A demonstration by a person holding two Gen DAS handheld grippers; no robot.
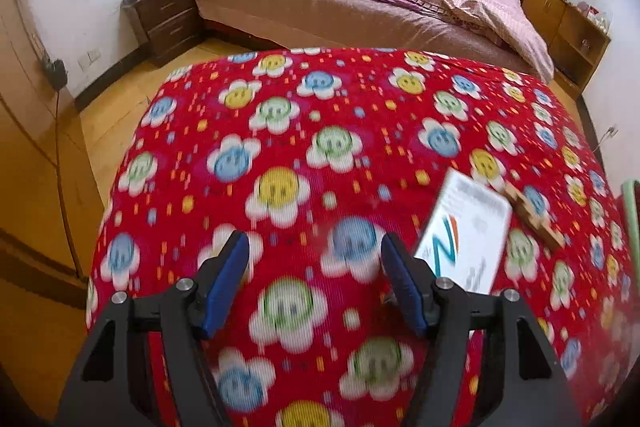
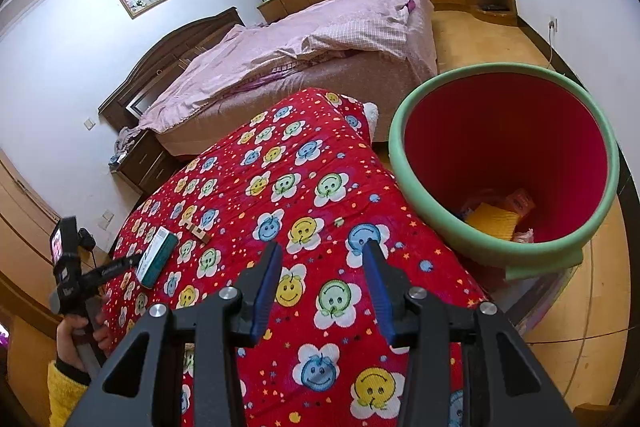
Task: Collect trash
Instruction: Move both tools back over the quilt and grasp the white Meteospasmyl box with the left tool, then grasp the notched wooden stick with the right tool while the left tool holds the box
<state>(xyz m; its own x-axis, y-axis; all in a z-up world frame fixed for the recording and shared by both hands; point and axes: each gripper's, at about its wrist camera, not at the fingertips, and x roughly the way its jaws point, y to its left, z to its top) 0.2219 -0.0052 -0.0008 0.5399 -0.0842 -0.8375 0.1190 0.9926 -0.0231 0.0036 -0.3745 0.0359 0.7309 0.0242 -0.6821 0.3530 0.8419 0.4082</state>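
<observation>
At the far left of the right wrist view, the left gripper [image 2: 138,259] reaches in over the left edge of the table [image 2: 320,147], which is draped in a red smiley-flower cloth. Its tip sits at the near end of the small white-and-teal box [image 2: 157,259]. In its own view the left gripper [image 1: 314,259] hovers over bare cloth with its blue fingers [image 1: 226,279] spread wide and nothing between them. The box [image 1: 466,231] lies just to the right of the right finger, flat on the cloth, so the approach looks offset: the gripper probably needs to shift right before closing. Motion blur makes exact contact impossible to judge.

Just beyond the box lies a small wooden piece [image 2: 196,230], near it but apart. These two seem to be the trash left on the table, both near its left side and close to the edge, so a clumsy push could slide them off onto the floor.

The middle of the table is open cloth, giving free room to carry things across. The right gripper [image 2: 322,267] hangs there with its fingers apart and empty, likely waiting its turn.

At the right, the red bin [image 2: 504,259] with a green rim stands against the table's right edge, mouth open and tilted toward the camera. It already holds a yellow piece and some wrappers. Its placement beside the table keeps the drop short.
</observation>
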